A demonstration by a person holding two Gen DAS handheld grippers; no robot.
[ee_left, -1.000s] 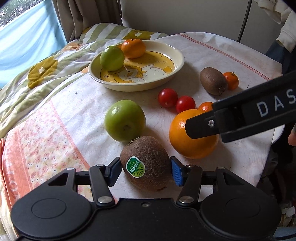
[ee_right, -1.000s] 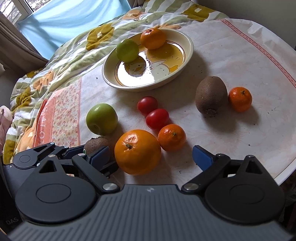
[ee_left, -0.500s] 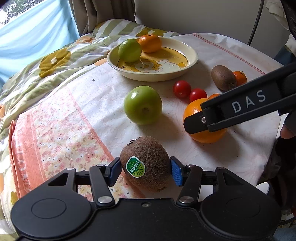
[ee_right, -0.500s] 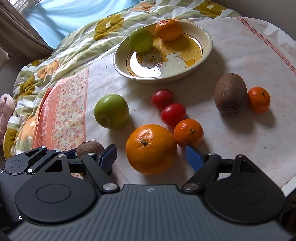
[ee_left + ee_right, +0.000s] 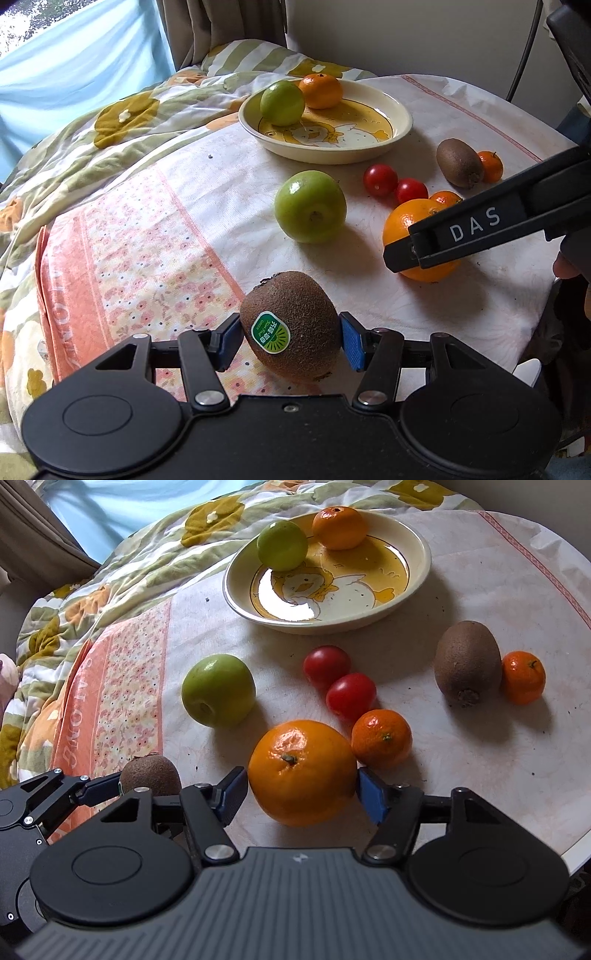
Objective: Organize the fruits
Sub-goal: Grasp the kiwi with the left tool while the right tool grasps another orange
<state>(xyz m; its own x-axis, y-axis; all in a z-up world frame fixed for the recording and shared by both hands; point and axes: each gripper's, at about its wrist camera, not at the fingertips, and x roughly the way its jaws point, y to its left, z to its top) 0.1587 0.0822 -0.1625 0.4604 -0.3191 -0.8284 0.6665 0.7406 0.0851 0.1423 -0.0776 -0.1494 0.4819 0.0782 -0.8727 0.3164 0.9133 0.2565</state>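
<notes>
Since a second ago my right gripper (image 5: 302, 792) narrows around the big orange (image 5: 301, 771) on the table, jaws closing, pads at its flanks. Left gripper (image 5: 291, 338) clamps the kiwi (image 5: 290, 325); green sticker illegible. "DAS" reads alongside.

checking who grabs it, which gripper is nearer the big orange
Right. The right gripper has the big orange between its closing fingers. The left gripper is off to the side, shut on a kiwi.
</notes>
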